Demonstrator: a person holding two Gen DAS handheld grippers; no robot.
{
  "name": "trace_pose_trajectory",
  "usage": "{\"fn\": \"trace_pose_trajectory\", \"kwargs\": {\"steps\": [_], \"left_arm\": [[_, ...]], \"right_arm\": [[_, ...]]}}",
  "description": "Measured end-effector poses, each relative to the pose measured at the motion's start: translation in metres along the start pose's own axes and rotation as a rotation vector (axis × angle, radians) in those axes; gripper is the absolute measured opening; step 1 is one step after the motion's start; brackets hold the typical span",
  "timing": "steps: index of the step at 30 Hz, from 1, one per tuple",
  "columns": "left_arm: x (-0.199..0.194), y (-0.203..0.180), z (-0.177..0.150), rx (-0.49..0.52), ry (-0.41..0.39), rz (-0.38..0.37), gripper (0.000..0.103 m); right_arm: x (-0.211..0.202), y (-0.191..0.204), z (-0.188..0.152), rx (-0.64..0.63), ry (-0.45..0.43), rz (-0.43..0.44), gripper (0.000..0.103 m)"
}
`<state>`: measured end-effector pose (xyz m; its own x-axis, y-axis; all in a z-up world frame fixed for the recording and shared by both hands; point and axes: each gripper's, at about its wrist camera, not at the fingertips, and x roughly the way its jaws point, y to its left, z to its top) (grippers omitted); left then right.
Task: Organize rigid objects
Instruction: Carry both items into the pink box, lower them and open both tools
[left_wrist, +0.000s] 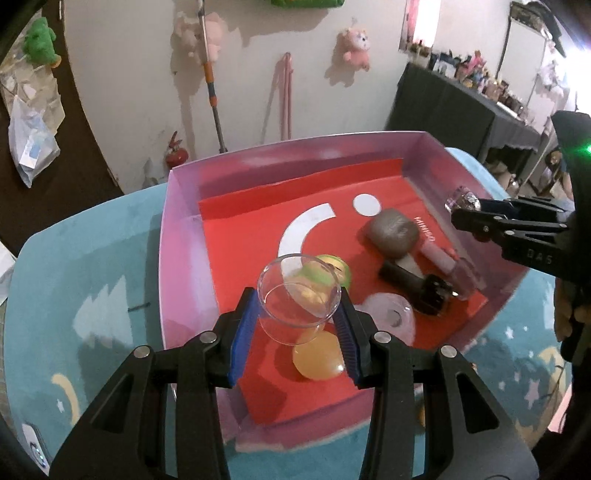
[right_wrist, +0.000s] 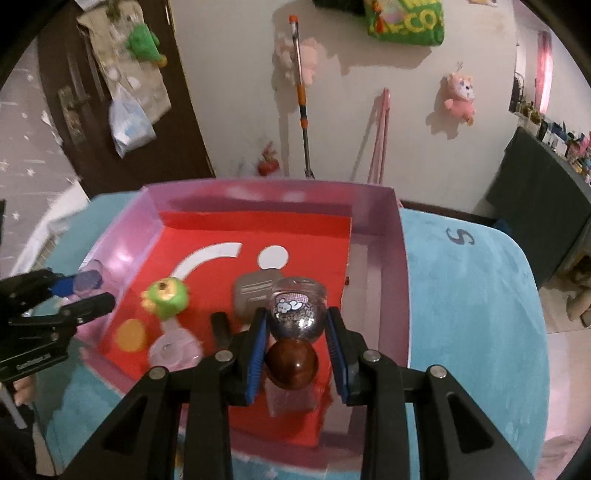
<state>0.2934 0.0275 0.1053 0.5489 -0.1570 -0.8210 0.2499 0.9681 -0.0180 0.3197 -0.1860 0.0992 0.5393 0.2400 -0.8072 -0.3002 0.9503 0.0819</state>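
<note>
In the left wrist view, our left hand-held gripper (left_wrist: 297, 325) clamps a clear glass cup (left_wrist: 299, 295) above the pink box (left_wrist: 177, 236), at its 6 o'clock edge. In the right wrist view, our right hand-held gripper (right_wrist: 297, 343) pinches a glittery clear bottle (right_wrist: 297, 310) over the box's red floor (right_wrist: 295, 236), at 5 o'clock.

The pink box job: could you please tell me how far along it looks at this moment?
Done: the grey case, green toy, orange ball and pink tube already lie in the pink box. In hand: the left tongs grip a clear cup, the right tongs a clear capsule, both above the box. Left: setting both down.
</note>
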Motion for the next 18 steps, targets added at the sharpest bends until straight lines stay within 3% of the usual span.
{"fn": "trace_pose_trajectory", "kwargs": {"steps": [9,18], "left_arm": [[0.030,0.011,0.013,-0.011,0.093,0.035,0.039],[0.039,0.017,0.017,-0.011,0.124,0.088,0.039]], "right_arm": [[0.042,0.001,0.020,-0.068,0.137,-0.082,0.033],[0.060,0.016,0.025,-0.165,0.211,-0.177,0.033]]}}
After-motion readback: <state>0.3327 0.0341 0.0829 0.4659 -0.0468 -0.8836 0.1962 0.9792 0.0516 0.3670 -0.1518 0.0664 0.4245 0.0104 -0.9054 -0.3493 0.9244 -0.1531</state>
